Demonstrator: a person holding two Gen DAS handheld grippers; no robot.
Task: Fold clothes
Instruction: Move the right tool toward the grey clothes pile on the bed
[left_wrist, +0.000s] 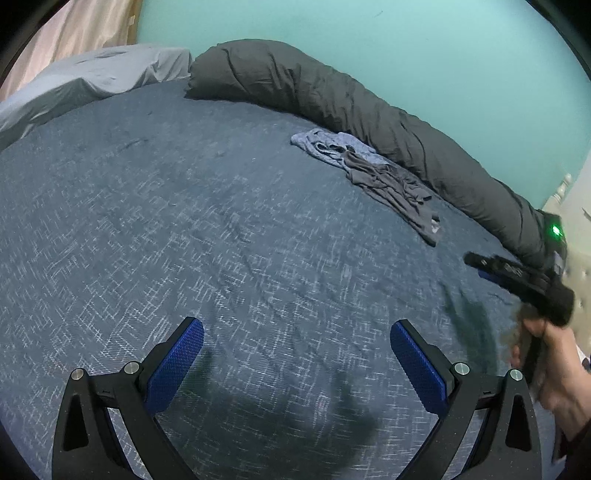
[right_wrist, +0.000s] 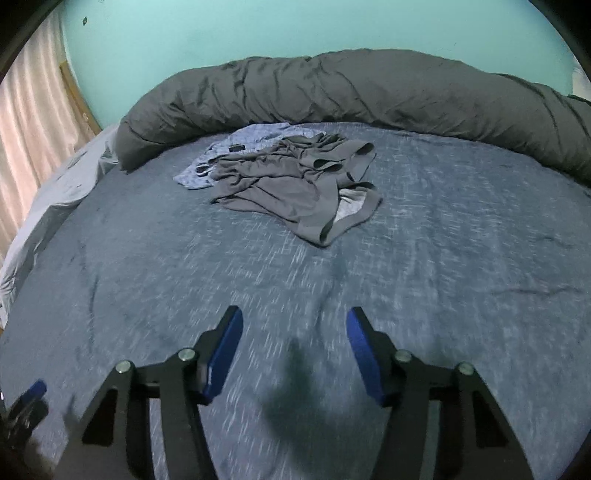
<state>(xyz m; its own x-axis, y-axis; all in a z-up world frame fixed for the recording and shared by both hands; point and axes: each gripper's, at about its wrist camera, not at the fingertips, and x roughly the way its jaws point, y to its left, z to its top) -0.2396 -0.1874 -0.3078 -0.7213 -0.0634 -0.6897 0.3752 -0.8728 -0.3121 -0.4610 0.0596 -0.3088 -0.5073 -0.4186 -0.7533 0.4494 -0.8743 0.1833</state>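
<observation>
A crumpled grey garment lies on the blue bed cover, partly over a light blue patterned garment. In the left wrist view the same grey garment and blue garment lie far off to the upper right. My right gripper is open above bare cover, well short of the clothes, with nothing between its blue pads. My left gripper is wide open over bare cover too. A hand holds the right gripper's body at the right edge of that view.
A rolled dark grey duvet runs along the far side of the bed against the teal wall. A pale grey sheet covers the bed's left end, beside a pinkish curtain. Pale furniture stands at the right.
</observation>
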